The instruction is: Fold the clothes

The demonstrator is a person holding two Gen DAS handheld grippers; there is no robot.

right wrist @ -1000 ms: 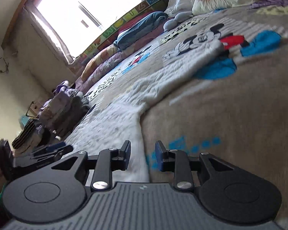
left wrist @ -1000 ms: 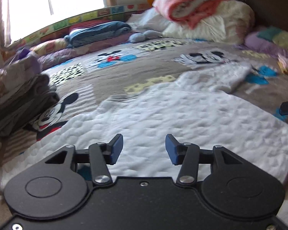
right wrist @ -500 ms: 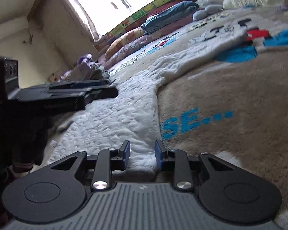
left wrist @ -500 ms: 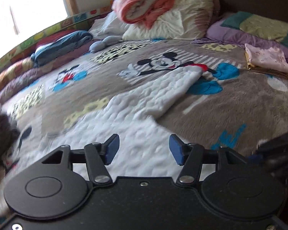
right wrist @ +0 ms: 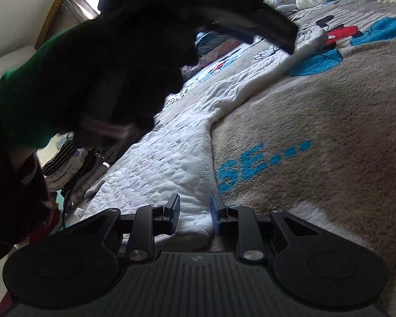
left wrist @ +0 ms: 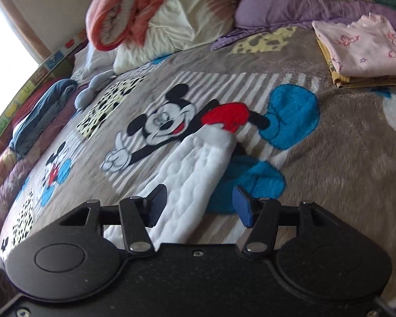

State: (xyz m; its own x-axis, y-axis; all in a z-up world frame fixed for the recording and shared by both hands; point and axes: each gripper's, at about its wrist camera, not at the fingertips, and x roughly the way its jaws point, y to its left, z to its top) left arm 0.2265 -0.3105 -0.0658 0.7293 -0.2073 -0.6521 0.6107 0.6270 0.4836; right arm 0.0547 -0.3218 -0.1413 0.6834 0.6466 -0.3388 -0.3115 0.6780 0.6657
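A white quilted top (right wrist: 171, 158) lies flat on the Mickey Mouse bedspread (left wrist: 343, 171), with one sleeve (left wrist: 198, 163) stretched toward the pillows. My left gripper (left wrist: 199, 203) hovers open over that sleeve, which runs between its blue pads without touching them. In the right wrist view the left gripper (right wrist: 285, 39) shows as a dark shape reaching across to the sleeve end. My right gripper (right wrist: 195, 211) sits low at the top's near hem. Its jaws are closing, a narrow gap remains, and the white hem edge lies between the pads.
A folded pink and yellow stack (left wrist: 364, 47) rests at the far right of the bed. Pillows and an orange blanket (left wrist: 124, 13) pile up at the headboard. A blue bundle (left wrist: 39, 111) lies by the window side. Loose clothes (right wrist: 66, 163) sit off the left edge.
My left gripper swept right across the white top to its sleeve, rolling as it went, and now crosses the right wrist view. The right gripper's jaws narrowed slightly.
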